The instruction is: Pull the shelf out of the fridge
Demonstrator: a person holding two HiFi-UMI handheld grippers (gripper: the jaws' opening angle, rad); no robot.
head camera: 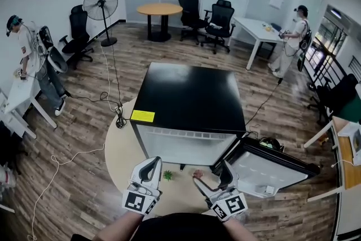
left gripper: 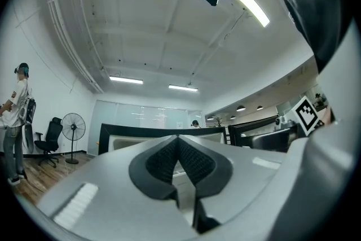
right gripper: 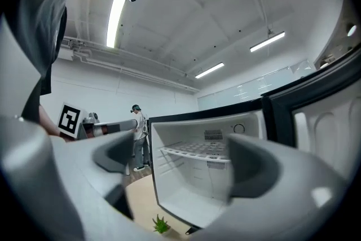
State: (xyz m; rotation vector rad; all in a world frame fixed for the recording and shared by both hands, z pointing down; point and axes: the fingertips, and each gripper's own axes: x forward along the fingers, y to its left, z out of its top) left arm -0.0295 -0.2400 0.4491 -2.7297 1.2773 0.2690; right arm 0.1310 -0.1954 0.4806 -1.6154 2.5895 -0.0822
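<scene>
the shelf [right gripper: 197, 150] sits inside the fridge [head camera: 192, 96], in the upper part of the white cavity. it is a white wire rack lying level. its long axis runs side to side across the fridge's width, and its front edge faces the open front, so it faces me. the fridge stands on a round pale table [head camera: 118, 149], opening toward my grippers, with its door [head camera: 271, 169] swung out to my right. a small green plant [head camera: 167, 175] sits on the table just in front of the opening, between the two grippers.

my left gripper [head camera: 151, 166] is held low in front of me, toward the left side of the opening. it points at the fridge and is tipped a little upward, so its own view takes in mostly ceiling, with the fridge's top edge beyond the tips. its jaws are pressed together with nothing between them.

my right gripper [head camera: 213, 176] is beside it, nearer the door, pointing about level straight into the cavity. its jaws stand apart at a moderate width. the shelf shows in the gap between them but well beyond the tips, and the pads touch nothing. my forearms [head camera: 115, 229] come in from the bottom edge of the head view.
</scene>
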